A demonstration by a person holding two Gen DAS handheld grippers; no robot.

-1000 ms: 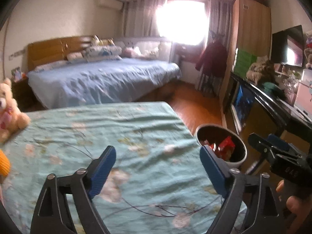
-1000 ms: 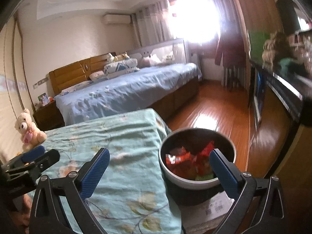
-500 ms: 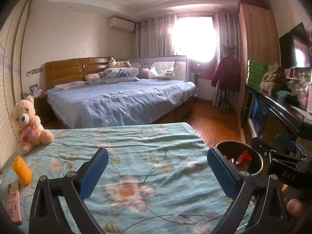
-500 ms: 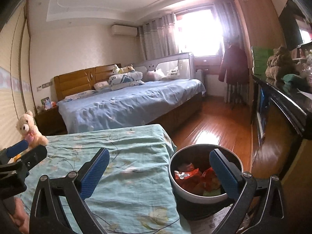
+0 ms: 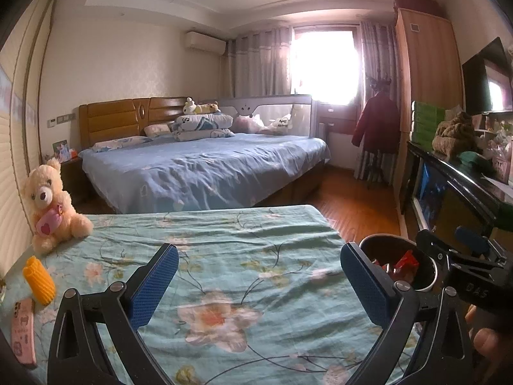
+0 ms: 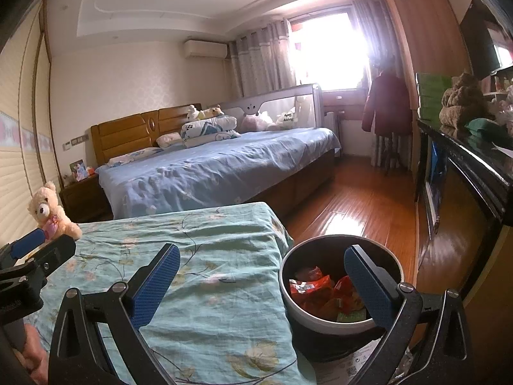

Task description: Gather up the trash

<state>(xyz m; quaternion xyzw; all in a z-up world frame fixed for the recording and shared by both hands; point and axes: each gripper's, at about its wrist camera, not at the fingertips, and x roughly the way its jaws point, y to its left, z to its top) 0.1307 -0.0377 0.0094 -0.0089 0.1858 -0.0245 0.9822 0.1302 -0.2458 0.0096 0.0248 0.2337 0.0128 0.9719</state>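
A round, white-rimmed trash bin [image 6: 340,288] stands upright beside the bed's edge, holding red wrappers [image 6: 312,290].

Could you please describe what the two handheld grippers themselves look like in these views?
Both match. The left gripper and right gripper each have black plastic arms with triangular cut-outs and silver pivot bolts, ending in flat blue pads with a fine dotted texture. The right one's black body, seen from the left camera, bears pale letters resembling "DAS". No cables or sleeves show.

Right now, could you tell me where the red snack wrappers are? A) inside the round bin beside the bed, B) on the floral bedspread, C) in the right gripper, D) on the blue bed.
A: the red snack wrappers lie inside the round bin, beside the floral bedspread.
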